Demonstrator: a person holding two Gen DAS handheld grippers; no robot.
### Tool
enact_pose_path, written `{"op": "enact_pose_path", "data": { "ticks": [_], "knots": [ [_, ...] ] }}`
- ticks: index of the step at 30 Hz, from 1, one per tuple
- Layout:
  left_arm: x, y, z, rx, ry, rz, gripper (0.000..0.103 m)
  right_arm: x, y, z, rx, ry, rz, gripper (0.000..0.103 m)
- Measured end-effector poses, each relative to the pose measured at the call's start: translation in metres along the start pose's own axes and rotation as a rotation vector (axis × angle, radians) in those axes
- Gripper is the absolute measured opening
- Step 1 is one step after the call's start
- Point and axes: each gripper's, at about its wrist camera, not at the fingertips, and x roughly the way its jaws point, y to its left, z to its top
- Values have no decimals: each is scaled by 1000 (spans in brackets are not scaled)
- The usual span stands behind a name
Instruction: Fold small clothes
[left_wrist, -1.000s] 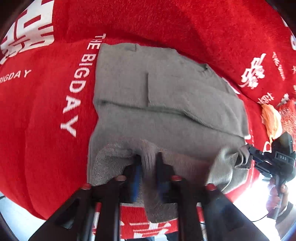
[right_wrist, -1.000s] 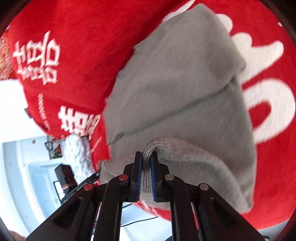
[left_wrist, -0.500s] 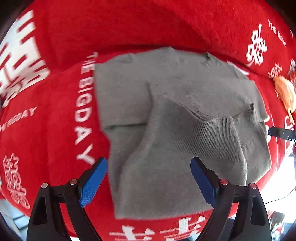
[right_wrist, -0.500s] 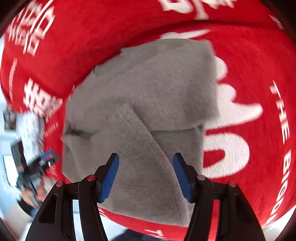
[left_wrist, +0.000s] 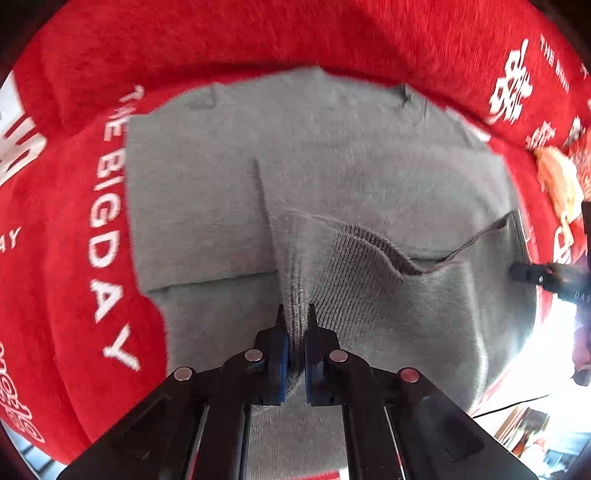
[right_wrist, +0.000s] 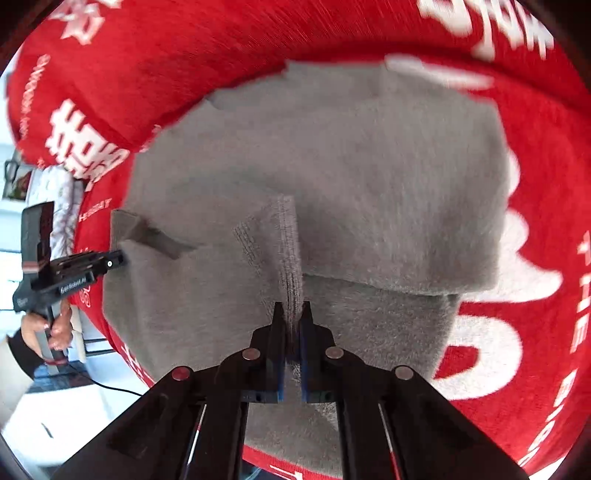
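- Grey sweater (left_wrist: 332, 177) lies partly folded on the red blanket (left_wrist: 66, 221), spread across its middle; one flap is already turned over the body, its edge showing in the right wrist view.
- Left gripper (left_wrist: 294, 328) has its jaws closed on a pinched ridge of ribbed knit at the sweater's near edge.
- Right gripper (right_wrist: 293, 325) is likewise clamped on a raised pleat of knit with a stitched seam running up from it, also at the near edge.
- Both views are smeared by motion; whether each pinch takes in one layer or several I cannot tell.
- Judged step: carry the near hem over toward the far edge. To do it well, lift both pinches to the same height, keep the stretch between them taut but not pulled, travel together, and lay the hem square on the far edge before letting go.
- Room: bare blanket beyond the far edge and out to the printed "BIG DAY" lettering (left_wrist: 107, 206), so the fold has space.
- An orange cloth (left_wrist: 557, 177) sits near the blanket's right edge, apart from the sweater.
- The near blanket edge drops off just behind both grippers; don't drag backward.
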Motion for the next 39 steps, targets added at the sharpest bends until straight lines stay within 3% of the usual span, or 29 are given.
{"op": "enact_pose_path", "data": {
  "ticks": [7,13,17,20,25,29,31,32,33,35,36,39],
  "knots": [
    [-73,1,1,-22,-137,20,7,-77,6,14,-1,-154,7,6],
    [-104,10,53,-66,-281,80,7,-98,4,80,-27,-248,-12,6],
    [-77,17,94,-87,-292,146,7,-65,-10,124,6,-233,-15,6],
    [-28,23,120,-131,-241,206,7,-25,-28,145,53,-191,-22,6],
    [35,38,134,-206,-160,264,7,27,-60,162,138,-131,-37,6],
    [40,35,140,-177,-168,311,8,38,-71,162,170,-130,-31,6],
    [38,38,142,-179,-151,342,26,34,-72,163,190,-137,-45,6],
    [36,41,142,-192,-148,381,59,31,-73,164,199,-144,-64,7],
    [29,47,142,-214,-156,444,83,28,-74,165,205,-150,-98,15],
    [16,56,139,-240,-182,477,83,18,-73,167,210,-167,-211,19],
    [7,63,136,-263,-165,459,83,11,-75,167,212,-170,-262,20],
    [-12,67,122,-271,-156,422,83,-10,-71,157,197,-178,-195,20]
  ]
}}
